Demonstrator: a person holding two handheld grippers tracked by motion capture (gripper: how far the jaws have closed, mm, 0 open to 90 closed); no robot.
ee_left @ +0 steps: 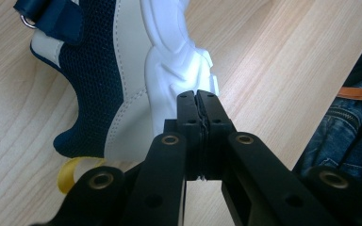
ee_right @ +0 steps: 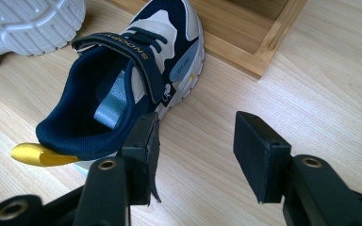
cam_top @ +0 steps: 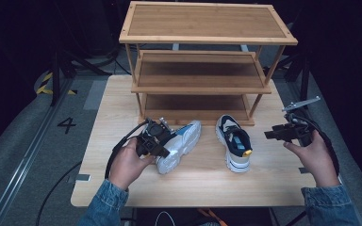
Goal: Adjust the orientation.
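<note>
Dark floor and black stands surround my pale wooden desk (cam_top: 118,117), which carries a three-tier wooden shoe rack (cam_top: 202,56) at its far middle. All three tiers look bare, and the rack's base frame sits well in from the far edge.

Two navy-and-white sneakers lie on the desk in front of the rack. The left sneaker (cam_top: 181,143) is tipped on its side, its white lugged sole facing up and toward me, its toe pointing at the rack. My left tool (cam_top: 153,139) rests just beside it with its jaws pressed together on nothing; in the left gripper view the closed tips sit right next to the white sole (ee_left: 169,70), though I cannot tell whether they touch it. The near desk edge runs close by on that side, with my denim sleeve (ee_left: 353,136) beyond it.

The right sneaker (cam_top: 234,141) stands upright, toe toward the rack, its yellow heel tab (ee_right: 37,154) facing me, a strip of bare wood between it and the other shoe. My right tool (cam_top: 280,134) hovers near the desk's right edge with its jaws spread wide apart and empty. In the right gripper view one jaw lies just beside the shoe's heel, with open desk in front of the other.
</note>
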